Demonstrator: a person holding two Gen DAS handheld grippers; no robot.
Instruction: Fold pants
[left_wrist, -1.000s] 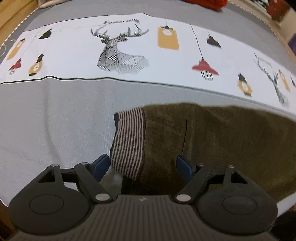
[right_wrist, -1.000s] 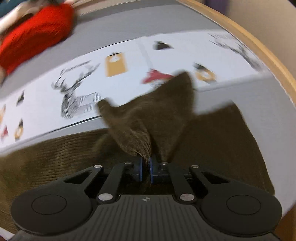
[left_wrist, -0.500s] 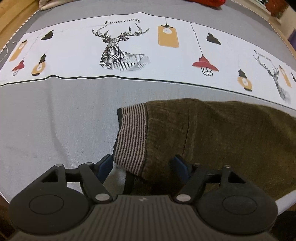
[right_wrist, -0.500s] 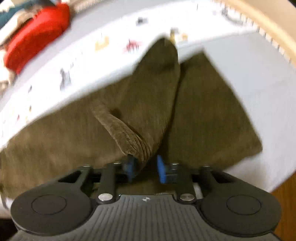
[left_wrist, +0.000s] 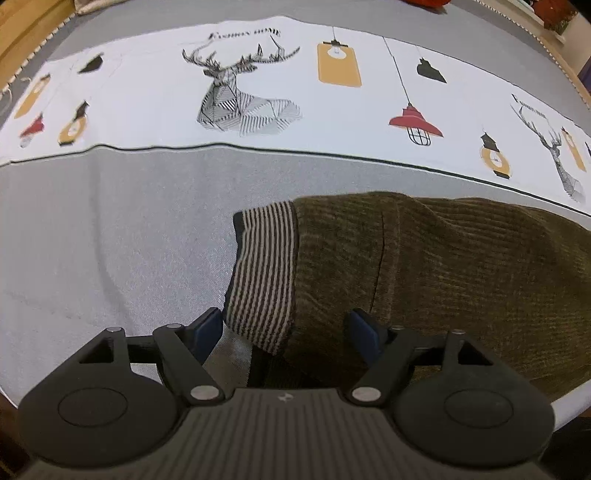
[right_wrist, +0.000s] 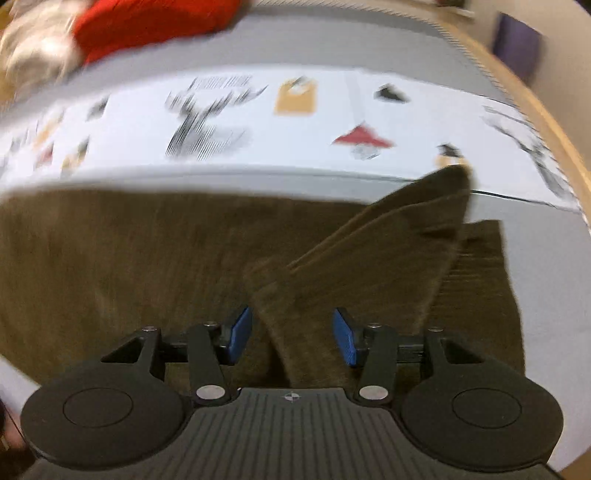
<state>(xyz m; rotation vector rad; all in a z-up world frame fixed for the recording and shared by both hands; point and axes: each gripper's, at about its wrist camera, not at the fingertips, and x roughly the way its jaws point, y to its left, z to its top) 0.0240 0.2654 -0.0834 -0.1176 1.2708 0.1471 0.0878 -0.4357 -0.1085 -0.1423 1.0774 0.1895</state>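
Observation:
Olive-brown corduroy pants (left_wrist: 461, 266) lie on the grey table cloth, their striped cuff (left_wrist: 264, 273) pointing left. My left gripper (left_wrist: 286, 332) is open, its blue pads on either side of the cuff's near corner. In the right wrist view the pants (right_wrist: 129, 258) spread across the table, with a folded-over flap (right_wrist: 388, 266) rising toward the right. My right gripper (right_wrist: 291, 338) is open, the flap's near end lying between its pads without being pinched.
A white runner printed with deer and lamps (left_wrist: 258, 92) crosses the table behind the pants. A red garment (right_wrist: 147, 22) and a pale one lie at the far left in the right wrist view. The wooden table edge (right_wrist: 554, 122) curves along the right.
My right gripper was shut on the pants fabric, then opened and let it go; the flap now lies loose. My left gripper stayed open around the cuff and barely moved.

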